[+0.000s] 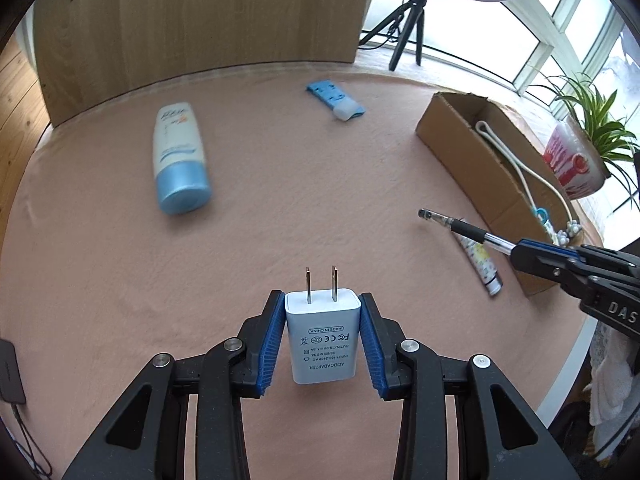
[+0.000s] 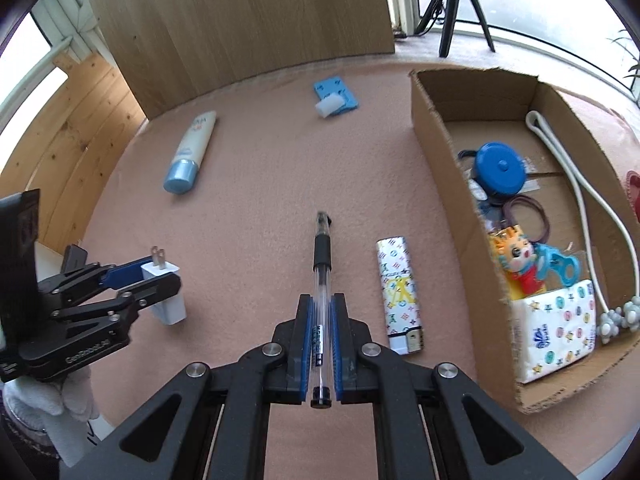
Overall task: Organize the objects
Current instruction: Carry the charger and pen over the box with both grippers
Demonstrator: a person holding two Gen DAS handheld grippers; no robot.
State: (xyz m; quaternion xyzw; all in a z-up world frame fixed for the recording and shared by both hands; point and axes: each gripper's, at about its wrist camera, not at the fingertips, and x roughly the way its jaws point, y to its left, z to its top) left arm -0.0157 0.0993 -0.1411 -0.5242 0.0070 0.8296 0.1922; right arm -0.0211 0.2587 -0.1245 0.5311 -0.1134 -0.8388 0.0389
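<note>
Surface: pink-covered counter (image 2: 260, 184), wooden panel behind.
Left hand-held gripper (image 1: 323, 334): clamped on white adapter (image 1: 322, 336), prongs forward.
Right hand-held gripper (image 2: 321, 334): gripping pen (image 2: 322, 264), long axis pointing away.
Cardboard box (image 2: 448, 176): right of both; right arm nearer.

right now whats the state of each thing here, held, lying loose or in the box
charger: held in the left gripper, prongs pointing away
pen: held in the right gripper, tip forward
lotion bottle: lying loose on the table
lighter: lying flat beside the box
blue card: lying loose, white block on top
cardboard box: open, already holding small items
tissue pack: in the box
</note>
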